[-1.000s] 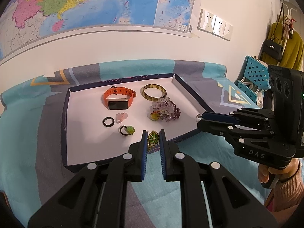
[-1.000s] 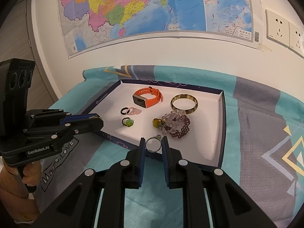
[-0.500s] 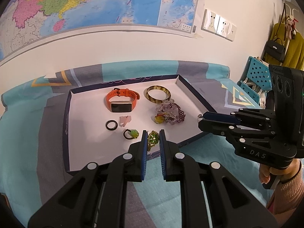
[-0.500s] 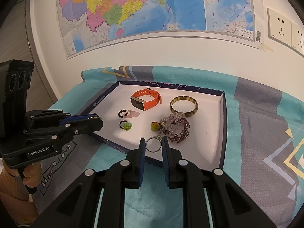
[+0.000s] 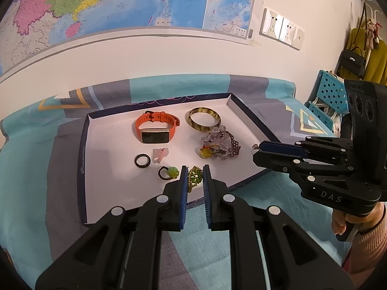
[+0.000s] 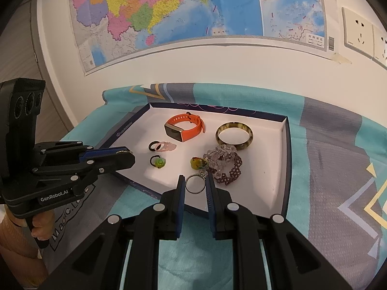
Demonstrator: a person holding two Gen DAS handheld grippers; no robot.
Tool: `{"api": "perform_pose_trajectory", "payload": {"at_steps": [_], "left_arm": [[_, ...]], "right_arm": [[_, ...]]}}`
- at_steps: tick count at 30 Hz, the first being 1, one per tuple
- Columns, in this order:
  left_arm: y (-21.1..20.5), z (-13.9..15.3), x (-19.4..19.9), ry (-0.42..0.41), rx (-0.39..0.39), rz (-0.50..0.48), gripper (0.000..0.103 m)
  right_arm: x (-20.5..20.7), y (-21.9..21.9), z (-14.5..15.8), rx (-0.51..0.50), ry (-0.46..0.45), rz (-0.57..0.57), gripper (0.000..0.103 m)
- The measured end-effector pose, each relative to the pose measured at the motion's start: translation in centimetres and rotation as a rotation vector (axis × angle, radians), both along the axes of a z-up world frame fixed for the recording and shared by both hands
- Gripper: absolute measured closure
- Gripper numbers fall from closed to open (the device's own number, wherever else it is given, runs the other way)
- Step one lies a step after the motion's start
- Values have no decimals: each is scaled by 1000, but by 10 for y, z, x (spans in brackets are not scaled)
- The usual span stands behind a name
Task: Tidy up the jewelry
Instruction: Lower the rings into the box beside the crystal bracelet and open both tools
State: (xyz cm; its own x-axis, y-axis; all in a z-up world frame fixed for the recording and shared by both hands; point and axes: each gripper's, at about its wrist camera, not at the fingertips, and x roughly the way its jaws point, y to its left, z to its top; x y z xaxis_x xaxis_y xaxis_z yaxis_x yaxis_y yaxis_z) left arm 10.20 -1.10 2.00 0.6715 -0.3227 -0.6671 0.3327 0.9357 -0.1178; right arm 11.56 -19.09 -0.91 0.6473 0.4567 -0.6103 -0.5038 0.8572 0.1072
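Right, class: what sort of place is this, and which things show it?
Probably a bedroom: a patterned bedsheet under the jewelry tray, a wall map, and a coat and handbag hanging nearby.

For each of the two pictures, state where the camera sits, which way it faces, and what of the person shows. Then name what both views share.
Left wrist: sits on the left claw, faces down over the tray; a green ring is between its fingers; the right claw and hand show.
Right wrist: sits on the right claw, which grips a silver ring; the left claw and hand show.
Shared: tray, watch, bangle, map.
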Motion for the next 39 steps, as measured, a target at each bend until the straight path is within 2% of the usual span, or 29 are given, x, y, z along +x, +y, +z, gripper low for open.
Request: {"api": "perform_pose_trajectory", "payload": {"at_steps": [39], "left_arm": [[-1,-15,20,41,22,25,91]], "right_arm": [[19,8,-11,-4,36,-2,88]]}}
